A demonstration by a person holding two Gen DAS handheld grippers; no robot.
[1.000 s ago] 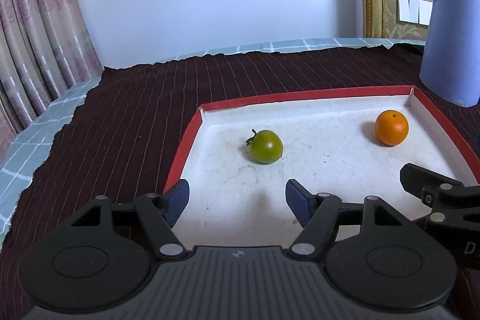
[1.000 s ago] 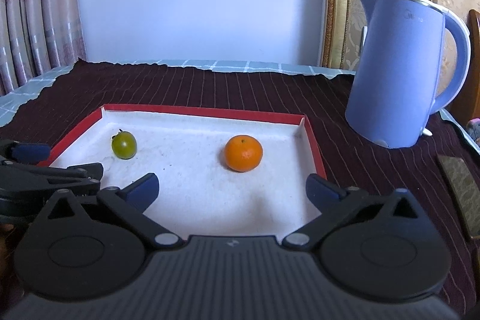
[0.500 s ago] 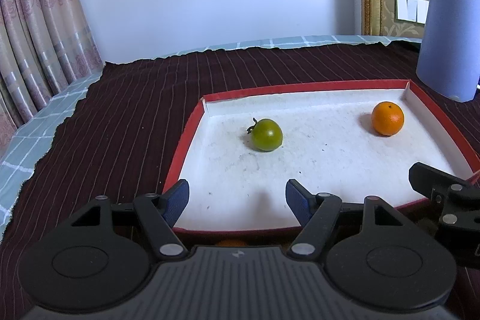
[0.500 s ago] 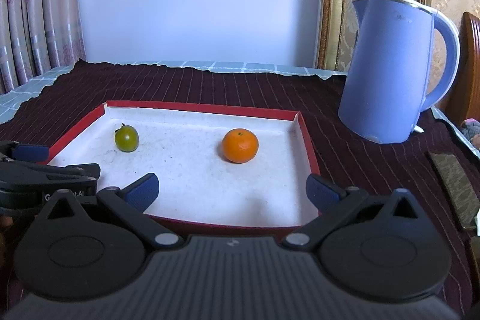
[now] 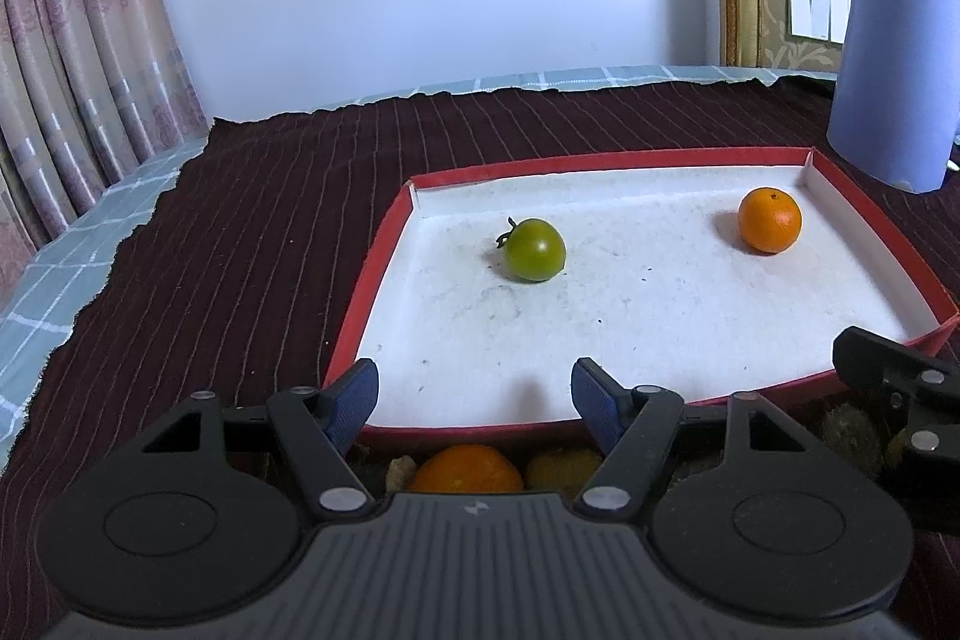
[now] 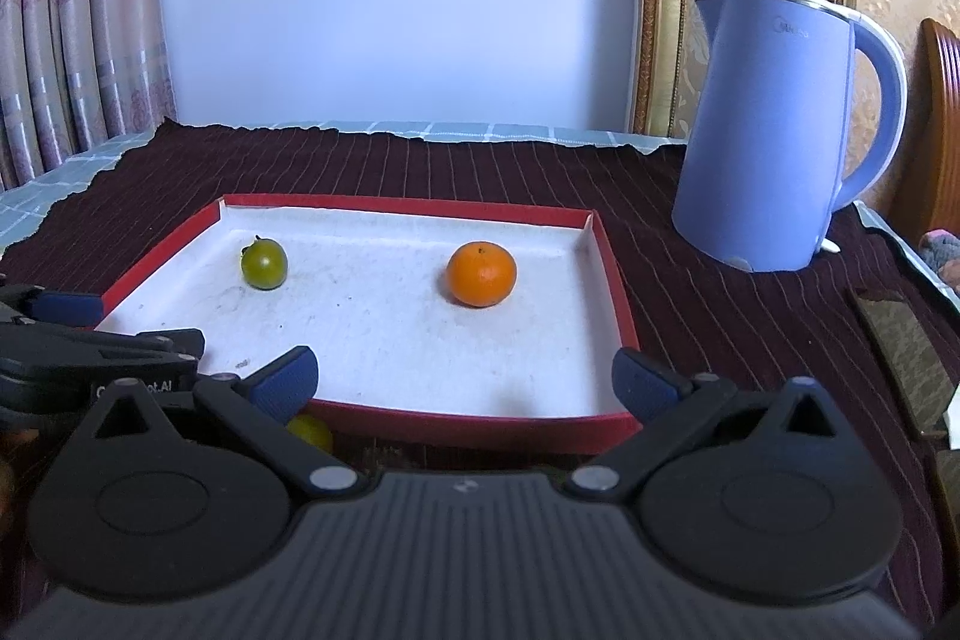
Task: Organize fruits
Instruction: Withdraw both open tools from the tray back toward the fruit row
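Holding tomato (image 5: 534,250) (green), orange (image 5: 770,220): tray (image 5: 366,280).

left gripper (image 5: 474,397): lower centre of frame, jaws apart, nothing between pads | right gripper (image 6: 465,379): lower centre of frame, jaws wide apart, nothing gripped

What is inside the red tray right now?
Inside the red tray: a green tomato toward its left and an orange toward its right, apart. The gripper bodies hide the near edge.
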